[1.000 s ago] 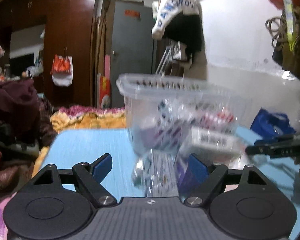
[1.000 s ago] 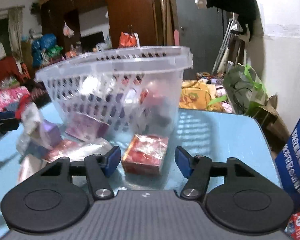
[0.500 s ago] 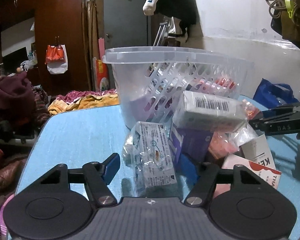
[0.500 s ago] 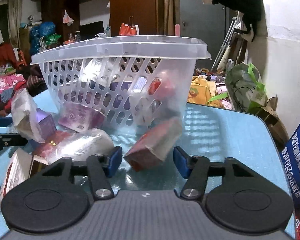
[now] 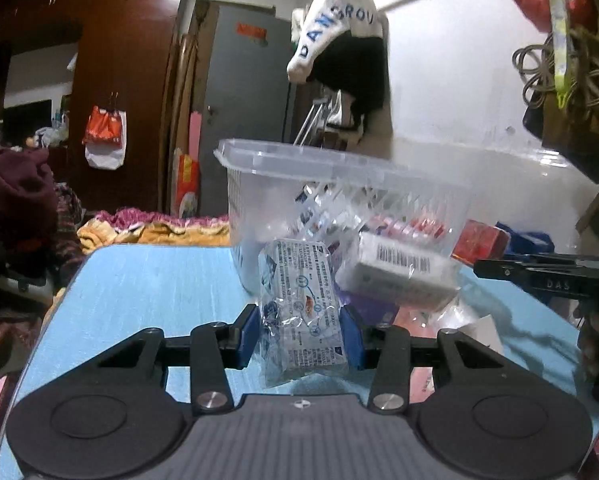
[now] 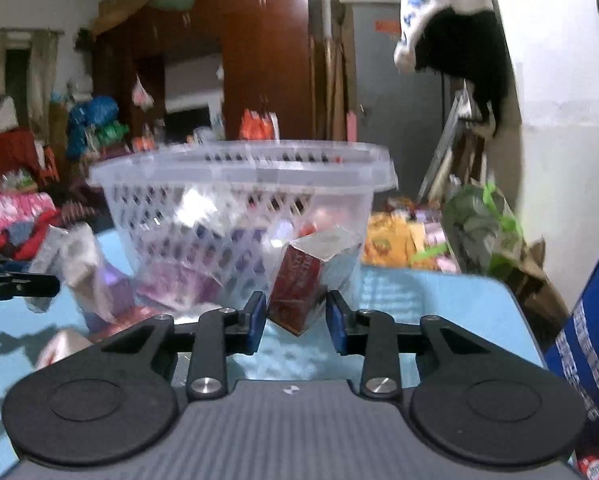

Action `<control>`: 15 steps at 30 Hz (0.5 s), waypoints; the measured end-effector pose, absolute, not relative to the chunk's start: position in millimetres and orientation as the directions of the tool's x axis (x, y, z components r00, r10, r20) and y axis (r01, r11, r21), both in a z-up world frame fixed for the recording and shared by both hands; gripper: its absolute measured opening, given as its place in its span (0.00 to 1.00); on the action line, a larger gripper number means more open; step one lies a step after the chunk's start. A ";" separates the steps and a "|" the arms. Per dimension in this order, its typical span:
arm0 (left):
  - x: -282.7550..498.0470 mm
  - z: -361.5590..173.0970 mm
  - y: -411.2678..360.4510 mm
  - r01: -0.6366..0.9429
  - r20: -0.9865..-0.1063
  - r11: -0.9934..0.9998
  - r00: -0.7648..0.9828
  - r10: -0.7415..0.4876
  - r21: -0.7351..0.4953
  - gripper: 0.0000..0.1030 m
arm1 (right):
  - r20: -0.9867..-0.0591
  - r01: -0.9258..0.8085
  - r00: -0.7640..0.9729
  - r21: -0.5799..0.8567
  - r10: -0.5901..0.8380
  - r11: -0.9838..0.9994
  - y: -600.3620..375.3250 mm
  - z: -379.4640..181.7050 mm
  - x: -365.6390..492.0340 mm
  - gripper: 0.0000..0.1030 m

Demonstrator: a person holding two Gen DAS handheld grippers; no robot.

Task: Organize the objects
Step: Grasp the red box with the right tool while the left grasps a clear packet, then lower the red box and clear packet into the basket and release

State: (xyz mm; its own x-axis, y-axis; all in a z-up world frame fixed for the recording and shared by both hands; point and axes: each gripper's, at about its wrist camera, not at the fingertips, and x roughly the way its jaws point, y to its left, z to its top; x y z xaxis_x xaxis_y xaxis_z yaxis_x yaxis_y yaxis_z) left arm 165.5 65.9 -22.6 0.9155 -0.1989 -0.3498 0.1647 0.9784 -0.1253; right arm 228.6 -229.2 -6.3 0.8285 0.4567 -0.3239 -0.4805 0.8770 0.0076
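The blue tabletop [image 5: 147, 280] carries everything here, and near its middle stands the clear perforated basket [image 6: 243, 200], already part-filled with boxes and packets; it appears to be the collecting place for the task. It sits within reach of both grippers, which approach it from 2 sides.

Against the basket's near wall lies a loose heap of goods not yet sorted: a white wrapped box with a barcode [image 5: 403, 272], a purple box [image 6: 115, 292] below it, and some pinkish packets, blurred, closer to the table edge. They are piled touching one another rather than spread out.

The left gripper [image 5: 301, 338] has its jaws closed on a clear plastic packet printed in blue [image 5: 303, 320]. The packet stands upright between the blue pads, its lower edge seemingly lifted off the tabletop, just in front of the basket wall and below its rim. Held by its flanks, it probably keeps its top free for tipping over the rim.

The right gripper [image 6: 297, 318] has its jaws closed on a small red carton [image 6: 299, 288], pinched at its lower part and tilted, 1 corner pointing down. It too is raised off the surface, just before the basket and under the rim. Both items likely still need lifting above the rim before release.
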 end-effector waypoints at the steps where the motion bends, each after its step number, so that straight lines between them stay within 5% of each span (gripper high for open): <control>1: 163.5 -22.2 64.4 0.167 -0.338 0.979 0.920 -0.197 -0.118 0.46 | -0.306 -0.476 0.837 0.004 0.454 0.880 -229.6 -5.5 225.8 0.34; 15: 155.8 -21.5 69.0 0.176 -0.273 0.977 0.941 -0.202 -0.117 0.47 | -0.219 -0.466 0.861 0.026 0.460 0.885 -233.4 -2.8 210.9 0.31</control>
State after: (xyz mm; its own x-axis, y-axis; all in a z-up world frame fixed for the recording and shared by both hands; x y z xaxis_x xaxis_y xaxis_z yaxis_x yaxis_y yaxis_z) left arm 155.8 69.0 -21.5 0.9406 -0.2021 -0.2730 0.1761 0.9774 -0.1166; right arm 210.9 -233.4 -2.8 0.8608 0.4596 -0.2187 -0.4656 0.8846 0.0264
